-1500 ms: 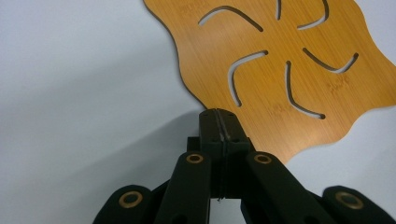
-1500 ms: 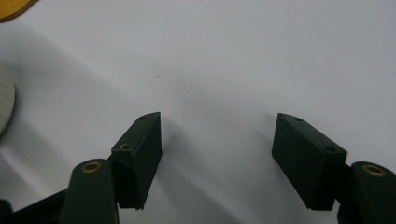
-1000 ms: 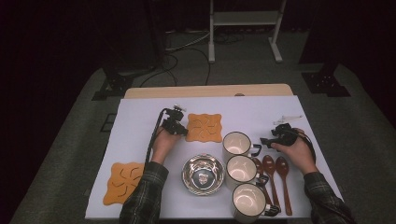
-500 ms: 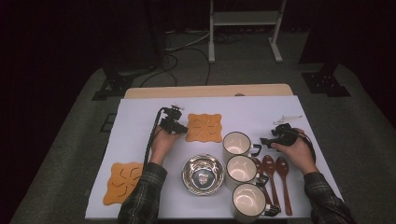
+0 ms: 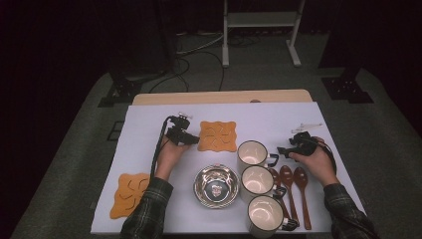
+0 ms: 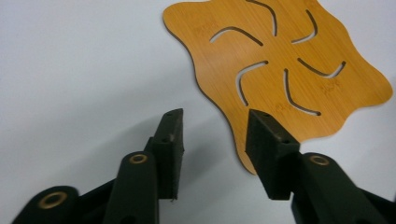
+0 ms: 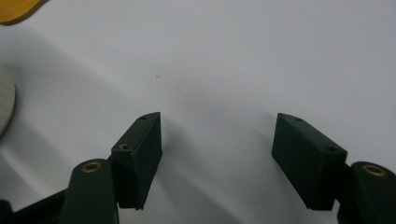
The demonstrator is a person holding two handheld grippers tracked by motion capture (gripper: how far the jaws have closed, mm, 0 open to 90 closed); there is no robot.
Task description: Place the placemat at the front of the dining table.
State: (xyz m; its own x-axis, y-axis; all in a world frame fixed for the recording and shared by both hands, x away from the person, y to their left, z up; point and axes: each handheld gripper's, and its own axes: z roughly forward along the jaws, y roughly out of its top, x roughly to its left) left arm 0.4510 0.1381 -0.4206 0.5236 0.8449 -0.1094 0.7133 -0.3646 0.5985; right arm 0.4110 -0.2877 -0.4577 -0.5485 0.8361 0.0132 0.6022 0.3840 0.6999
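Two orange wooden trivets lie on the white table cover (image 5: 298,119), and the one in hand is the far trivet (image 5: 217,136), flat at about 12 o'clock from the steel bowl (image 5: 216,185); the near trivet (image 5: 129,194) sits at the bowl's 9 o'clock, well apart. Just beside the far trivet's left edge rests the left gripper (image 5: 191,139), whose jaws have just been opening: the left gripper view shows them parted over bare cloth with nothing between the pads, the trivet (image 6: 285,70) lying at 1 o'clock with one jaw tip overlapping its edge in the picture (touching or hovering, I cannot tell). This reads as a release just made, so the clean way to finish is to let the jaws part fully before lifting, then draw the hand straight back toward 6 o'clock so that no pad drags the thin board askew. Over at 3 o'clock from the far mug (image 5: 252,153), the right gripper (image 5: 283,149) hovers with its jaws spread wide on nothing, only white cloth between them in its own view (image 7: 217,149). Three cream mugs run in a row toward 6 o'clock, and three wooden spoons (image 5: 293,191) lie side by side just right of the nearer two. Beneath the cover a pale wooden tabletop (image 5: 219,97) shows along the far edge; beyond it are grey carpet, black cables and a white metal stand (image 5: 261,20) in a dark room.
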